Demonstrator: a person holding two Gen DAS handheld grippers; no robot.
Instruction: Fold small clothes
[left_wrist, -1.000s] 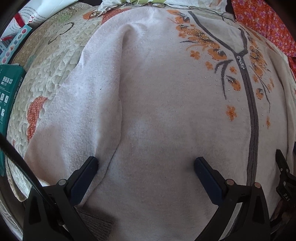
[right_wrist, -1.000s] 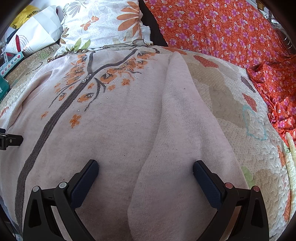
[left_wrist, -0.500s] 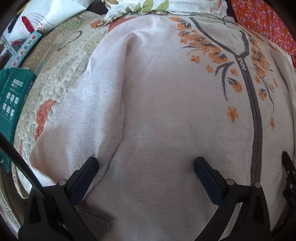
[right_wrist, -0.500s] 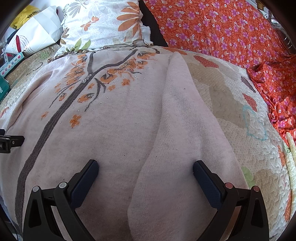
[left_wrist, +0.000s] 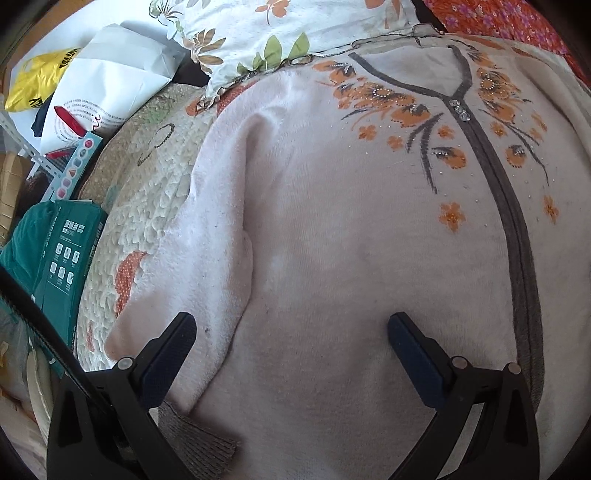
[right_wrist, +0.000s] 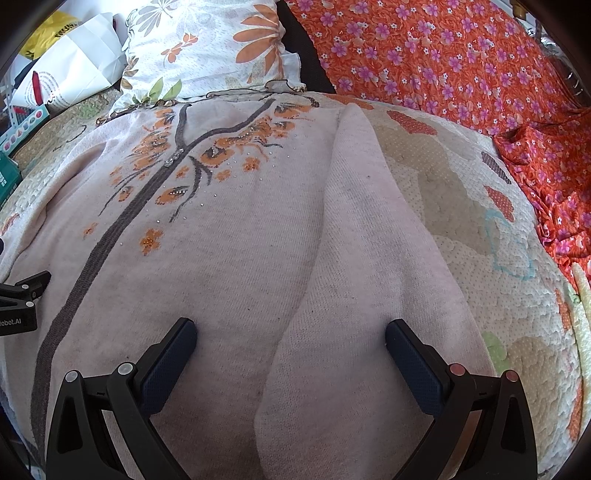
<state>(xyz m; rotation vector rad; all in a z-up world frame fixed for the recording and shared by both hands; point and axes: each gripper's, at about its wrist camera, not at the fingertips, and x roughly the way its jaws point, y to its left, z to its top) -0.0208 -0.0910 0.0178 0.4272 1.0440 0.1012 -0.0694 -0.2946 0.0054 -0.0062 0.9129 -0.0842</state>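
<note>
A pale pink knit top (left_wrist: 351, 258) with orange flowers and a grey centre stripe (left_wrist: 517, 236) lies flat, front up, on a quilted bed. Its left sleeve (left_wrist: 214, 236) lies along the body's left side, with a grey ribbed cuff (left_wrist: 199, 443) near the bottom. My left gripper (left_wrist: 291, 325) hovers open over the lower left body and sleeve. In the right wrist view the same top (right_wrist: 221, 240) fills the middle, and its right sleeve (right_wrist: 369, 258) runs down the right side. My right gripper (right_wrist: 290, 332) is open above the sleeve and body seam, holding nothing.
A floral pillow (right_wrist: 207, 48) lies beyond the neckline. Orange flowered cloth (right_wrist: 461, 62) covers the far right. The quilted cover (right_wrist: 498, 236) shows right of the sleeve. A green box (left_wrist: 62, 254), white bag (left_wrist: 110, 85) and yellow bag (left_wrist: 40, 77) crowd the left edge.
The left gripper has pulled back and tilted, so the pillow, bags and green box came into its view. The right gripper has hardly moved. Both stayed open.
</note>
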